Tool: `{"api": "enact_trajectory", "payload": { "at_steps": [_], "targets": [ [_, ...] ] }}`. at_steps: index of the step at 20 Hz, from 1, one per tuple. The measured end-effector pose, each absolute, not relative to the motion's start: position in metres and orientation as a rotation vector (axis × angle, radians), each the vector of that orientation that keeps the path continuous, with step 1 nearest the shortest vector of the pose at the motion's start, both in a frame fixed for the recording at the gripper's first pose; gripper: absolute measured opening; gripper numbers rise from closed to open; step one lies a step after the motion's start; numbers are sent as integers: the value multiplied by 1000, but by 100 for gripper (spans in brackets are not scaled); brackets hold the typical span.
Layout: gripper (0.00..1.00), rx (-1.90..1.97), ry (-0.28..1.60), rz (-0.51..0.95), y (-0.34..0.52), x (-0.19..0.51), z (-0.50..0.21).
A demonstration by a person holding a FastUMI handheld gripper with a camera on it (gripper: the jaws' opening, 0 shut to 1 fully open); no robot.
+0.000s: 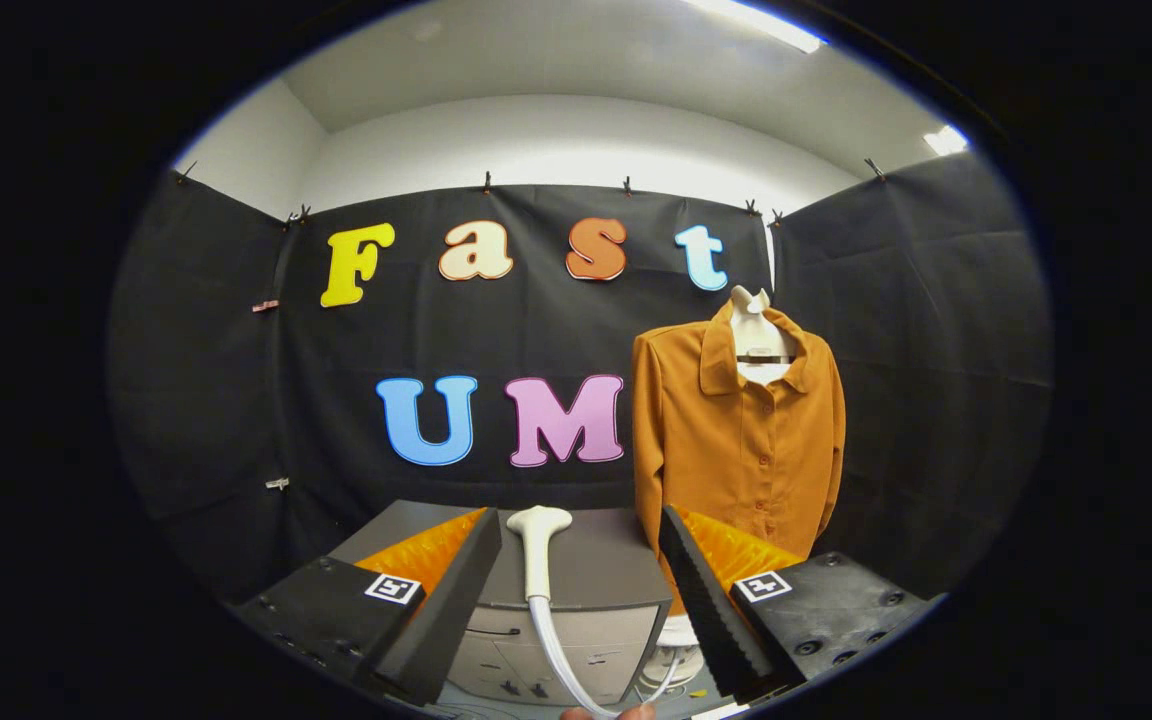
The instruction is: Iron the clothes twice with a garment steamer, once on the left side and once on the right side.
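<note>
Clearly the claw (581, 600) is released, fingers wide apart. Just beyond it, the steamer head (537, 548) lies on the cabinet (606, 570): light, rigid, smooth; grip its narrow neck, minding the hose (554, 650). The shirt (736, 440) hangs far right.

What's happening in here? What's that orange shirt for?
Someone is holding a claw and getting ready to steam the orange shirt, which hangs on a white form against the black wall. The white steamer head lies on a grey cabinet, its hose running down in front. The claw is open, the steamer lying between its fingers, not gripped yet. No steaming has begun.
</note>
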State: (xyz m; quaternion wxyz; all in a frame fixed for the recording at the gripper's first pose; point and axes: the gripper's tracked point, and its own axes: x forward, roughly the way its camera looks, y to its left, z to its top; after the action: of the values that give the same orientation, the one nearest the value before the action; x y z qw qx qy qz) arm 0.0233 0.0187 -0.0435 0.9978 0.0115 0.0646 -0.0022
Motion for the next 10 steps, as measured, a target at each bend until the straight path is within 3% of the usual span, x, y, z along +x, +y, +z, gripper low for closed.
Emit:
{"api": "enact_trajectory", "payload": {
  "at_steps": [10],
  "targets": [
    [98, 2, 479, 81, 76, 99, -169]
  ]
}}
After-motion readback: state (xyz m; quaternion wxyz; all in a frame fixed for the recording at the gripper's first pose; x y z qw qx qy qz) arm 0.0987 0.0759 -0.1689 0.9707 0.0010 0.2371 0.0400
